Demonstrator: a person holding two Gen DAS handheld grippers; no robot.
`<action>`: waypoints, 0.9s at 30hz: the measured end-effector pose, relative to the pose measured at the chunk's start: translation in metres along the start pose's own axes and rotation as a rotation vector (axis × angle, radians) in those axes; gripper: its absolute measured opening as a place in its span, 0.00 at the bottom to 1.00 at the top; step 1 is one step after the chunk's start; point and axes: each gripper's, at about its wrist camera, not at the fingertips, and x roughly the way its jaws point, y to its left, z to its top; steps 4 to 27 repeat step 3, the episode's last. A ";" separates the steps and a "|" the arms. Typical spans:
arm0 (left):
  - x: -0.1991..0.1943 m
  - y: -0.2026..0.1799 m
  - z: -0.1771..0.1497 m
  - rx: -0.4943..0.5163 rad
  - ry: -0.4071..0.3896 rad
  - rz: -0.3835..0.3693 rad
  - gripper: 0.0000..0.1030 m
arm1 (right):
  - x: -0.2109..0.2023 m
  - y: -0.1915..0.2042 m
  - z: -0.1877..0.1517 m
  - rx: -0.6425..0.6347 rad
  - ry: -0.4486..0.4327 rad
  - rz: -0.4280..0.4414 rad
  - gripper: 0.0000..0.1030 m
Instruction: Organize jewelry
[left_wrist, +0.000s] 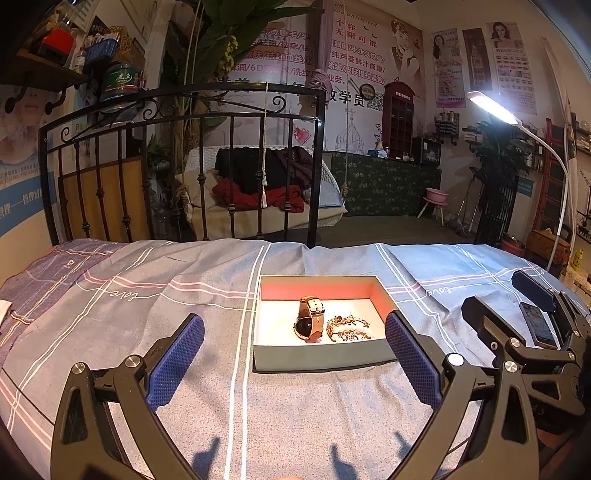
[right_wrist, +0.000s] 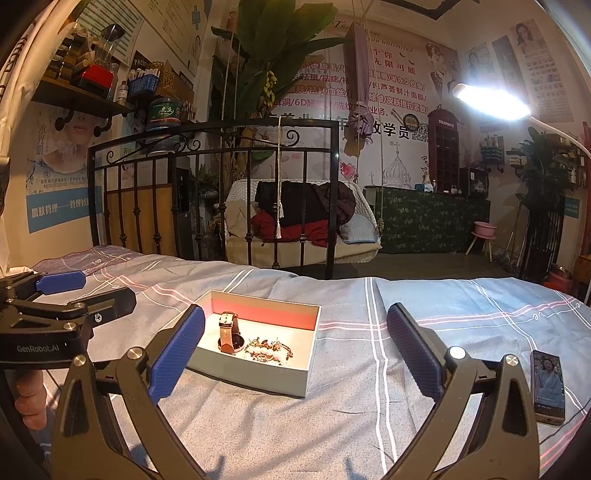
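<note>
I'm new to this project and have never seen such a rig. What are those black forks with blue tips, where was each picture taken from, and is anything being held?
Each black fork is a hand-held gripper with two blue-padded fingers, carried by a person. A fisheye camera on each looks forward along its fingers. One picture comes from the left hand-held gripper, the other from the right hand-held gripper. Both are open and hold nothing. They hover over a bed with a striped sheet. On it sits an open box containing a watch and a pile of bracelets. A phone lies to the right of the box.
</note>
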 end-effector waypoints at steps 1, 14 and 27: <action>0.001 0.000 0.000 0.000 0.002 0.005 0.94 | 0.000 0.000 0.000 0.001 0.000 0.000 0.94; 0.001 0.000 0.000 0.002 0.005 0.005 0.94 | 0.001 0.000 -0.001 0.003 0.003 0.000 0.94; 0.001 0.000 0.000 0.002 0.005 0.005 0.94 | 0.001 0.000 -0.001 0.003 0.003 0.000 0.94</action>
